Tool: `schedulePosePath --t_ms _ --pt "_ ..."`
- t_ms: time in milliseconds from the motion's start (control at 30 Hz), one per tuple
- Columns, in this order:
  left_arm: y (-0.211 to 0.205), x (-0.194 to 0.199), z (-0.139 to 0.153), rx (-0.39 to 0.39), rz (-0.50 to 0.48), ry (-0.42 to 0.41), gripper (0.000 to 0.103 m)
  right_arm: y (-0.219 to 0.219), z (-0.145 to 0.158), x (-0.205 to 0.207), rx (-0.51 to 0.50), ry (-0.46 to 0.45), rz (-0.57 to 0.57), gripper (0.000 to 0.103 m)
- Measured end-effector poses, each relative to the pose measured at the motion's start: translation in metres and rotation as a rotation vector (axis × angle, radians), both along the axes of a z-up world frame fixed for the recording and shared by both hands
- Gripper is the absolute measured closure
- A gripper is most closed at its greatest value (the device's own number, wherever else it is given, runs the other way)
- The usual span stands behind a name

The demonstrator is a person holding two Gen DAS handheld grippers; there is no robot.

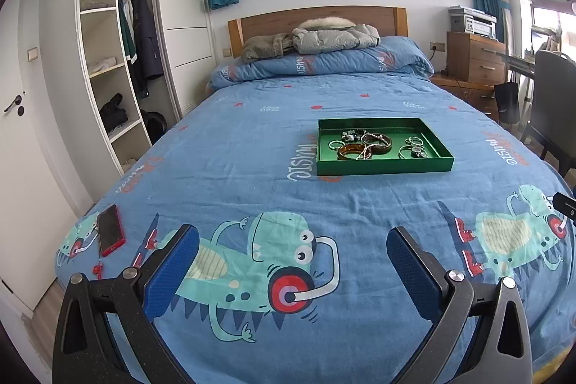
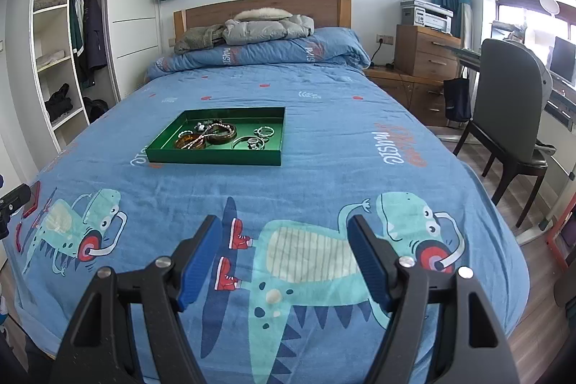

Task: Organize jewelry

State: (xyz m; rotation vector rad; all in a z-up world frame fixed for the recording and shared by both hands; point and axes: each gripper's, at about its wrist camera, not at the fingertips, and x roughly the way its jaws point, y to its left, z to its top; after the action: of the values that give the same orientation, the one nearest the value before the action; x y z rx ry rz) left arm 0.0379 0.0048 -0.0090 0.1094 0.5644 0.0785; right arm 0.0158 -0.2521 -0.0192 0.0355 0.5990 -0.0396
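Hovering over the bed's foot edge, both claws gape empty.
Green tray [image 1: 384,166] of bangles [image 1: 351,152] sits mid-bed.

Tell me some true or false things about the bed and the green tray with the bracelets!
1. The green tray sits on the bed. True.
2. The bracelets lie scattered on the bedsheet. False: they are inside the tray.
3. The left gripper holds a bracelet. False: it is open and empty.
4. A red phone lies near the bed's edge. True.
5. The right gripper is empty. True.
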Motion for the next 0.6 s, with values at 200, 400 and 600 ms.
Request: schedulePosePath --t_ms 200,400,600 --pt "0.0009 0.0027 -0.0041 0.0 0.0 0.013 0.001 -0.0006 -0.0042 0.002 0.0 0.011 -0.001 0.032" --pt "0.0004 0.0034 -0.0057 0.0 -0.002 0.019 0.001 -0.0022 -0.0049 0.0027 0.001 0.01 -0.007 0.032" --pt "0.0003 0.0038 -0.0067 -0.001 -0.003 0.023 0.001 -0.0034 -0.0064 0.0023 -0.002 0.015 -0.012 0.032"
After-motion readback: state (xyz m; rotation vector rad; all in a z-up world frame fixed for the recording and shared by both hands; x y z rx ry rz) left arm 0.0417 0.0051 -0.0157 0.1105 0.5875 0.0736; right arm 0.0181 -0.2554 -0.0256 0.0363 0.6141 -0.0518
